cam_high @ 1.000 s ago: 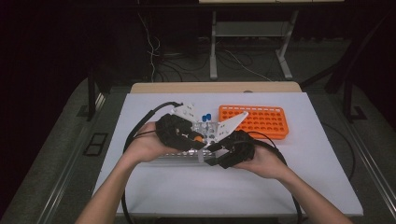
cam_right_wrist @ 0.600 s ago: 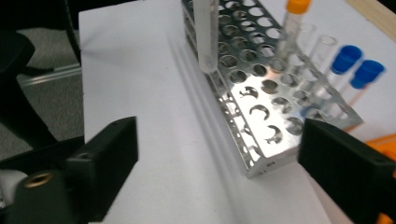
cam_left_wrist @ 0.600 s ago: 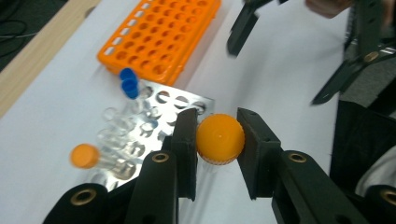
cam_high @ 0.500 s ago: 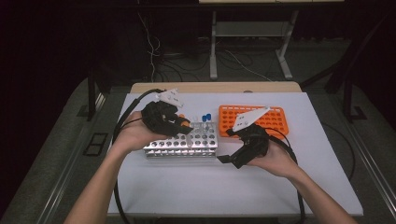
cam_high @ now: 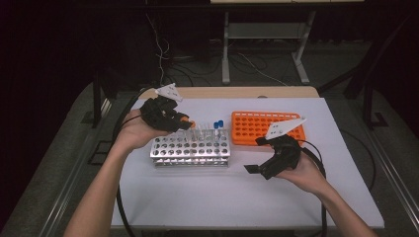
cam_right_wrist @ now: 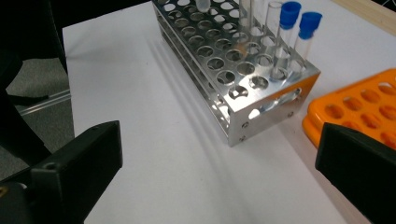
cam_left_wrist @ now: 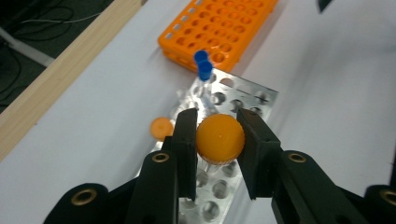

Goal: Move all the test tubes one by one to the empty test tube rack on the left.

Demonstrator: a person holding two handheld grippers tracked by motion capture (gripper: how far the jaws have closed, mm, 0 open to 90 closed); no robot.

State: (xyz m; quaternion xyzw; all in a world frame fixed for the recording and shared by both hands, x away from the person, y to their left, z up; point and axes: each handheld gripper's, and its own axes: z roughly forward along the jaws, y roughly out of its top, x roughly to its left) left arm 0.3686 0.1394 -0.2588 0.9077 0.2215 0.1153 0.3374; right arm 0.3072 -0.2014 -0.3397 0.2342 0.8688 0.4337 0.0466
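Both hands have drawn apart since the earlier frames, when the two tools met over the near edge of the metal rack (cam_high: 190, 148). The orange-capped tube (cam_left_wrist: 219, 139) now sits clenched between the jaws of the left tool (cam_high: 184, 121), above the rack's far left corner; its clear body hangs down toward the holes, though how far it clears them I cannot tell. A second orange cap (cam_left_wrist: 161, 127) lies loose on the white bench (cam_high: 237, 197) just beside that corner. Two blue-capped tubes (cam_right_wrist: 295, 28) stand upright in the rack's end row nearest the orange rack (cam_high: 267, 127), with a few uncapped clear tubes beside them.

The right tool (cam_high: 258, 156) has swung out toward the bench's right side and dropped a little; its jaws have just been opening and now stand wide with nothing between them, the rack's short end showing beyond.

By my reading, the step in hand is carrying the capped tube to its slot after a two-handed capping. Next, the left tool needs to hold the tube upright over a free hole, lower it straight, and release only once it is seated.
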